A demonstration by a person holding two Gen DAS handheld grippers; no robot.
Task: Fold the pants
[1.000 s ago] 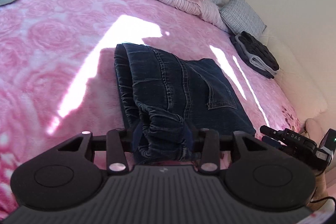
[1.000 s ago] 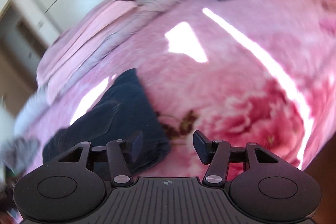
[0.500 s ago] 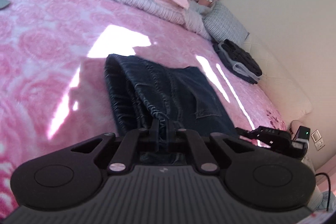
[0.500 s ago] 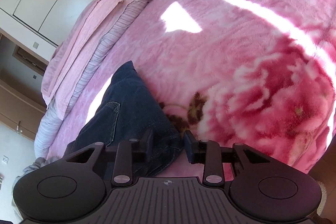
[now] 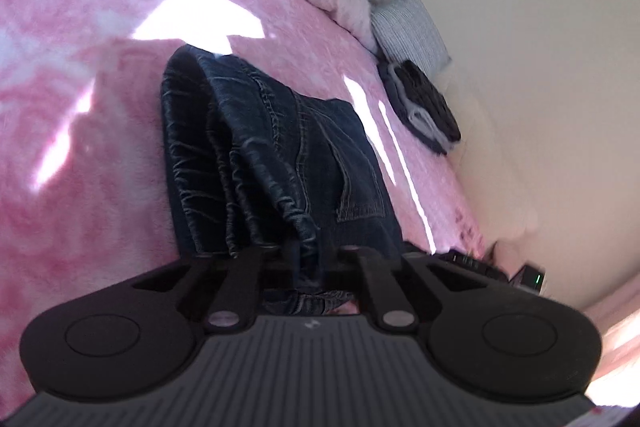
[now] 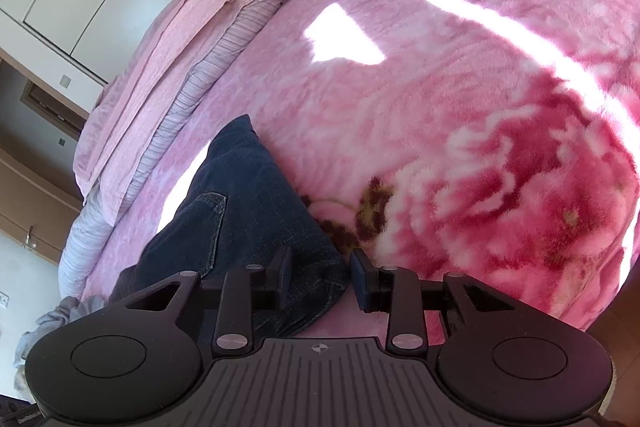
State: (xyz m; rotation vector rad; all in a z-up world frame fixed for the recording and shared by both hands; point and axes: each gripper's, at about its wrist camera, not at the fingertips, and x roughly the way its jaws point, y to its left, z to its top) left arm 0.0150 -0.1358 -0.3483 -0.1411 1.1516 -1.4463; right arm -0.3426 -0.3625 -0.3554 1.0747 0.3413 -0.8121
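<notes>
**Both claws set on the near end of the jeans**

Your jeans lie part-folded in a long dark bundle on the pink floral blanket, running away from you toward the pillows. Your left gripper is pinched tight on the gathered waistband at the near left corner, which is why the denim bunches into ridges there. Your right gripper straddles the near right corner: the cloth fills the gap and the pads look pressed on it, half-closed because the stacked layers are thick. Two corner grips like that look set for lifting this end as one edge and carrying it over the far end. A folded dark stack sits well apart by the wall.
</notes>
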